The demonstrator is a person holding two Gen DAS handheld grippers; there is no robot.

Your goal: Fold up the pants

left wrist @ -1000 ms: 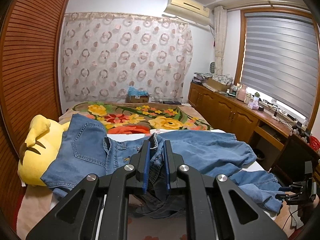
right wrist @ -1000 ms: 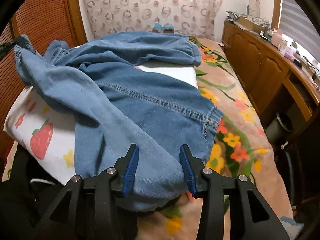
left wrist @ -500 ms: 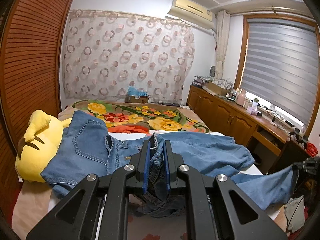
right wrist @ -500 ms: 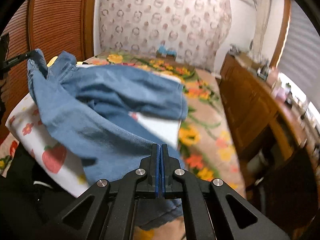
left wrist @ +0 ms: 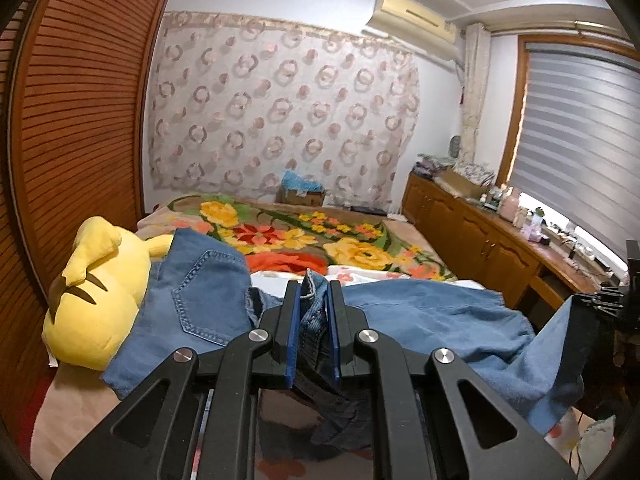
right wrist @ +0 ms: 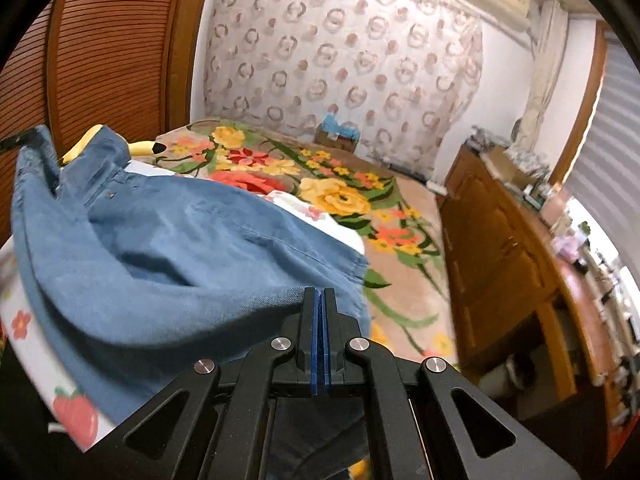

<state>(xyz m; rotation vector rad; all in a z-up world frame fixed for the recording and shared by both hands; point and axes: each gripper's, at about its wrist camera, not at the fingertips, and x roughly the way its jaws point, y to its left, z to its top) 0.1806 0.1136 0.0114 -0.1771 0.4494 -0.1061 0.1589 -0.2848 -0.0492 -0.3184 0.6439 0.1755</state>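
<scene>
Blue denim pants [left wrist: 420, 312] lie across the bed, seat and back pocket at the left, legs running right. My left gripper [left wrist: 313, 292] is shut on a bunched fold of the waistband. In the left wrist view my right gripper [left wrist: 600, 300] shows at the far right with the leg end lifted off the bed. My right gripper [right wrist: 319, 294] is shut on the hem edge of the pants [right wrist: 160, 248], and the cloth drapes away to the left. The left gripper [right wrist: 16, 142] shows at the far left edge, holding the waistband up.
A yellow plush toy [left wrist: 96, 292] lies under the pants' seat by the louvred wooden wardrobe [left wrist: 80, 120]. A floral blanket [left wrist: 320, 236] covers the far bed. A strawberry-print sheet [right wrist: 76, 416] lies under the pants. A wooden cabinet [right wrist: 500, 240] with clutter runs along the right.
The right gripper's jaws closed on the leg hem, then rose and carried it up and to the right. The left gripper, still shut on the waistband, shifted a little.
</scene>
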